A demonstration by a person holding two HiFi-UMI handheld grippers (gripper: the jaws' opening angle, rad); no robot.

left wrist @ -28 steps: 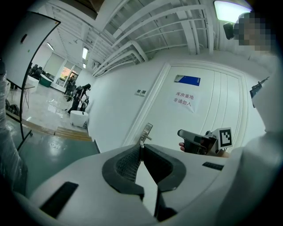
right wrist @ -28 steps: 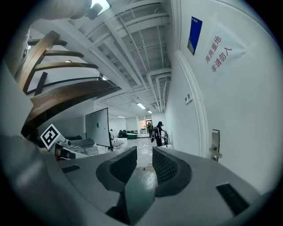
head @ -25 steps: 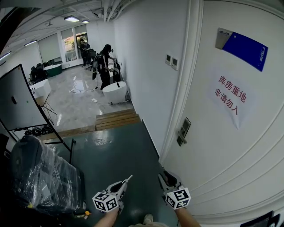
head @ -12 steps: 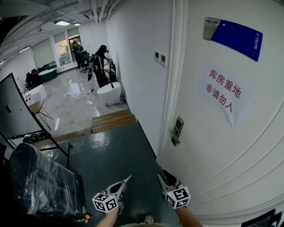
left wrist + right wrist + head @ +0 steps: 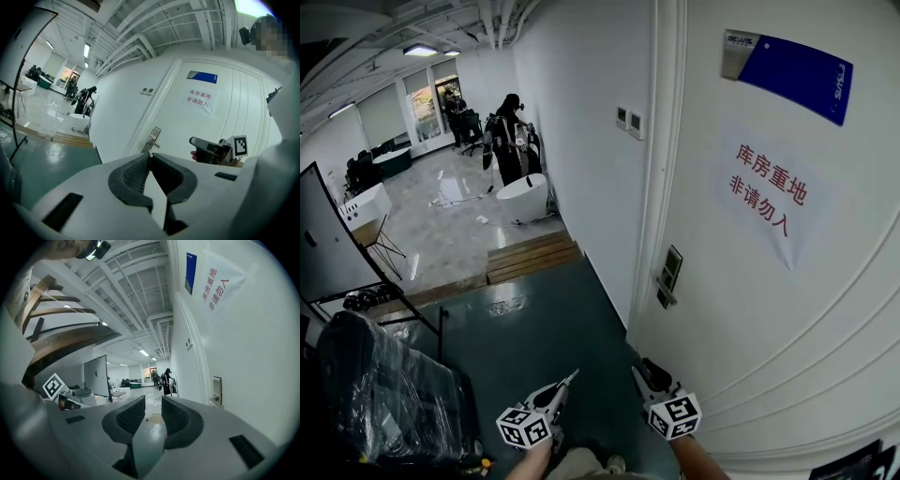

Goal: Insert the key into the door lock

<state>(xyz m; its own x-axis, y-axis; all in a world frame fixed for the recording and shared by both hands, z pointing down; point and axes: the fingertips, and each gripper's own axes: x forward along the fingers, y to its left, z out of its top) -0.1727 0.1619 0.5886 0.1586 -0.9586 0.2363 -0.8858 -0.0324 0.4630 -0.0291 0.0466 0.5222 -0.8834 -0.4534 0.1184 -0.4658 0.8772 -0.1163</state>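
The door lock [image 5: 667, 277] is a metal plate with a short handle on the white door [image 5: 787, 319], also visible ahead in the left gripper view [image 5: 153, 138] and at the right of the right gripper view [image 5: 217, 390]. My left gripper [image 5: 570, 380] is low in the head view, well short of the lock. It is shut, and a thin silvery key tip [image 5: 150, 154] pokes out between its pads. My right gripper [image 5: 643, 368] is beside it, nearer the door, and is open with nothing between its pads [image 5: 129, 417].
A paper sign [image 5: 767, 199] and a blue plaque [image 5: 792, 67] hang on the door. Wall switches [image 5: 627, 119] sit left of the frame. A plastic-wrapped bulk [image 5: 380, 394] stands at lower left, with a wooden step [image 5: 530, 258] beyond the dark floor. People stand far down the hall.
The door and lock have slid left and grown slightly in the head view as I came closer. Both grippers keep the same stance and state.
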